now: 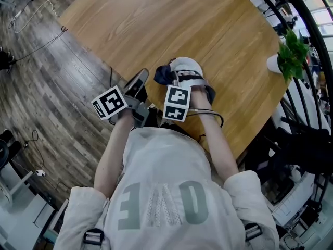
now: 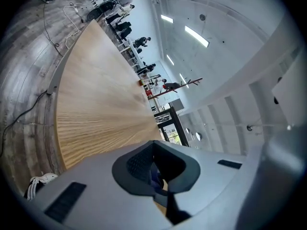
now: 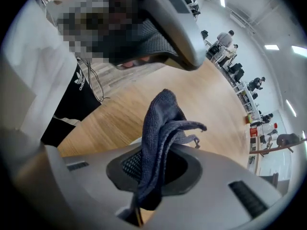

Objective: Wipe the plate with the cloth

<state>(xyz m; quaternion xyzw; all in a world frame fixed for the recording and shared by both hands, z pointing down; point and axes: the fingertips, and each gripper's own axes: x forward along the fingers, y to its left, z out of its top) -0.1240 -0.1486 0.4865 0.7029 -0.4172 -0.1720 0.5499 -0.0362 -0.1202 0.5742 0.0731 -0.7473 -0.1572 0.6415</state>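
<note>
My right tool [image 3: 153,169] is clenched on the cloth [image 3: 160,128]. The dark blue fabric is pinched low between the jaws, and its loose end sticks up free in the air, touching nothing in the right gripper view.

My left tool [image 2: 154,169] has its jaws together. A sliver of blue shows in the seam, and I can't tell if that's pinched cloth or just cloth seen beyond. It carries nothing else that I can see.

In the head view a white rounded thing, which I take to be the plate [image 1: 186,64], sits at the 6 o'clock edge of the counter [image 1: 171,20], right under my right tool. Blue shows at its 9 o'clock side and again at about 4 o'clock. The left tool is just beside it at 9 o'clock, tip aimed toward 1 o'clock. A potted plant [image 1: 291,53] stands at the counter's 3 o'clock rim, well apart.

My read on progress:
- The cloth is picked up and both tools are gathered at the plate, so setup is done.
- No view shows the cloth pressed on the plate.
- No view shows whether the plate surface is clean or dirty, so I can't count any wiping as done.
- What's left is to lower the cloth onto the plate and rub across it, maybe steadying the plate with the left tool.
</note>
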